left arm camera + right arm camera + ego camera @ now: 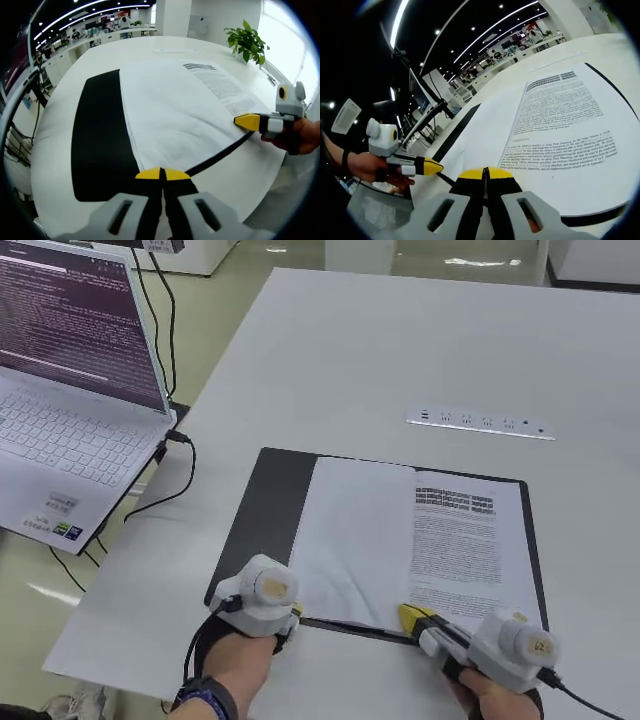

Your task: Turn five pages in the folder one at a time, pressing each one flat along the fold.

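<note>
My white desk (400,350) stands in an open-plan office, with the open folder (262,510) near its front edge. The head view takes in a laptop (70,390) and a power strip (480,422); the left gripper view, a potted plant (248,42). My left hand-held gripper (162,173) and right hand-held gripper (486,172) sit at the pages' near edge, jaws closed.

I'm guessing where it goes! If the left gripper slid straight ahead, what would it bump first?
Probably the blank white page lying on the black folder. The left gripper, jaws closed, points right at the page's near edge, though how high the tips sit is hard to tell.
</note>
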Demonstrator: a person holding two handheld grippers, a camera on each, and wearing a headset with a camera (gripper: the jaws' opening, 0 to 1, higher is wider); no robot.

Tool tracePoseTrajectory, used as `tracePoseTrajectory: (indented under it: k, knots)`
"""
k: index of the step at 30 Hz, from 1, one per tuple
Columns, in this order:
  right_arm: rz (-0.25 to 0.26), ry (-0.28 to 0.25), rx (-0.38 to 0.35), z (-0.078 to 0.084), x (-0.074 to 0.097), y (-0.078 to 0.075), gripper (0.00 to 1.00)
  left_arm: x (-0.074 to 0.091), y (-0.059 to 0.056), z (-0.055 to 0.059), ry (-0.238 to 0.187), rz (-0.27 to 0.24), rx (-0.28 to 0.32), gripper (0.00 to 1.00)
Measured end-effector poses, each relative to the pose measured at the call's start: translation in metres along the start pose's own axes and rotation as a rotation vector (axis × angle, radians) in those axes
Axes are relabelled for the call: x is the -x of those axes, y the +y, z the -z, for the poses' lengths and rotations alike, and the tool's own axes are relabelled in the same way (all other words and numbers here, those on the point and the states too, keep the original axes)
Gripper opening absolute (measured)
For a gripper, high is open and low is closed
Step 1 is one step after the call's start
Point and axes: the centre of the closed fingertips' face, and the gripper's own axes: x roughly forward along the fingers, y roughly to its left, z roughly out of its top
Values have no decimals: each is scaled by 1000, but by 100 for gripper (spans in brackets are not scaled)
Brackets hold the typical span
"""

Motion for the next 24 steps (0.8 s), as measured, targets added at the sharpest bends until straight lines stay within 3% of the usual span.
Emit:
tracePoseTrajectory:
  k: [6,9,16,19,24]
  knots:
    - [0,12,-7,4,4,1,0,0,-1,0,2,-4,-8,0]
    - [4,20,-7,6,5,2,0,0,-3,1,11,-15,-60,0]
    - [25,26,-43,8,8,2,0,0,-2,0,14,-28,-82,0]
    - [34,11,-131,8,10,3,0,0,0,0,5,-32,-27,0]
    - [45,16,-137,11,17,4,0,0,1,0,-9,-23,23,0]
